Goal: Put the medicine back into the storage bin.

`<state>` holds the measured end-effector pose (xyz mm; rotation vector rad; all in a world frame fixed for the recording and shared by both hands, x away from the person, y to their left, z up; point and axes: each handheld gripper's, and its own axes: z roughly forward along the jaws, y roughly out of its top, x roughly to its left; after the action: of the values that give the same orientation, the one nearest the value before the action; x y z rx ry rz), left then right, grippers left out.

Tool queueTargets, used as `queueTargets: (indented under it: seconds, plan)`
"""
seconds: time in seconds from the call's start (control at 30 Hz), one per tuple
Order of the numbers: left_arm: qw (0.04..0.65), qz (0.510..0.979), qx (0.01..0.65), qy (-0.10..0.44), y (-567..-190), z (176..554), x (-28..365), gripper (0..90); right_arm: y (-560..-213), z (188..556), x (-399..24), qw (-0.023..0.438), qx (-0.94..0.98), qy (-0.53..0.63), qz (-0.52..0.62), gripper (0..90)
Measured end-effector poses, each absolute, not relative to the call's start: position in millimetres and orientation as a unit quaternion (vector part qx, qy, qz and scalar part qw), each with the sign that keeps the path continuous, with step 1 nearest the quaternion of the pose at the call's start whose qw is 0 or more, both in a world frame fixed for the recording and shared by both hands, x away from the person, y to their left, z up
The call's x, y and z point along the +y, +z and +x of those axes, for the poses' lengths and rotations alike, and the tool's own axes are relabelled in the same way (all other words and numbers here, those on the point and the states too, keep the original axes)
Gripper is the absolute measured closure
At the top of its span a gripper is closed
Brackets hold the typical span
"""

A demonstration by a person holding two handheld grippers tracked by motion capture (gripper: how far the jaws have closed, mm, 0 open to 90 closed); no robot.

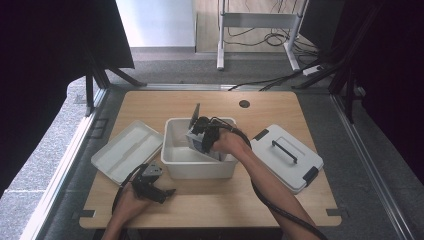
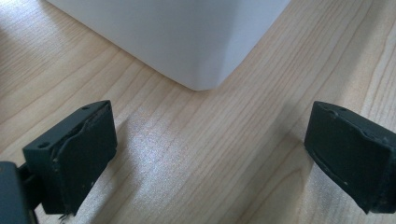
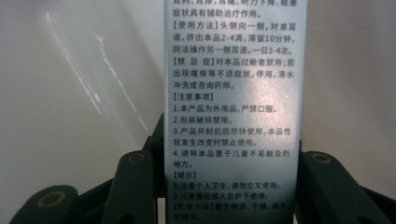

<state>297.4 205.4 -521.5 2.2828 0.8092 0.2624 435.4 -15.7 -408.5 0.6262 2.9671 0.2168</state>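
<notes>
Both grippers work at a pale wooden table (image 1: pixel 280 112) on grey flooring, black drapes on either side. Right gripper (image 1: pixel 200 136), dipped inside the open white bin (image 1: pixel 197 170) at the table's centre, is clamped on a silver carton (image 3: pixel 231 116) printed with Chinese instructions, the carton's sides pinched between the black jaws. Left gripper (image 1: pixel 167 192) rests on the wood just in front of the bin's near-left corner, jaws wide apart, nothing between them. A white tray insert (image 1: pixel 127 150) lies left of the bin; the bin's latched lid (image 1: pixel 287 157) lies right of it.
</notes>
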Motion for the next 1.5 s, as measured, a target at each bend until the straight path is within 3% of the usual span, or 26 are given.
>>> queueTargets:
  seconds: [0.23, 0.37, 0.7, 0.9, 1.0, 1.1, 1.33, 1.5]
  plan:
    - [0.346, 0.879, 0.312, 0.102, -521, 297, 205, 2.6, -426, 437, -10, 0.048, 0.977, 0.048, 0.204, 54.7]
    - [0.347, 0.879, 0.312, 0.102, -521, 297, 206, 3.2, -428, 438, -9, 0.052, 0.975, 0.049, 0.209, 49.3]
    - [0.344, 0.878, 0.316, 0.102, -521, 297, 206, 2.3, -405, 434, -22, 0.055, 0.971, 0.106, 0.208, 42.8]
    - [0.340, 0.876, 0.325, 0.104, -522, 297, 206, 0.0, -387, 425, -35, 0.058, 0.963, 0.158, 0.208, 32.7]
    - [0.339, 0.875, 0.328, 0.105, -522, 297, 206, 0.0, -377, 417, -45, 0.066, 0.957, 0.195, 0.203, 20.5]
    - [0.338, 0.875, 0.330, 0.107, -522, 296, 206, 0.0, -373, 412, -50, 0.071, 0.953, 0.212, 0.202, 14.6]
    - [0.343, 0.871, 0.333, 0.110, -521, 294, 208, 3.2, -363, 397, -68, 0.092, 0.938, 0.258, 0.212, 4.6]
    - [0.348, 0.871, 0.329, 0.109, -521, 293, 208, 6.9, -358, 385, -83, 0.093, 0.932, 0.278, 0.213, 3.6]
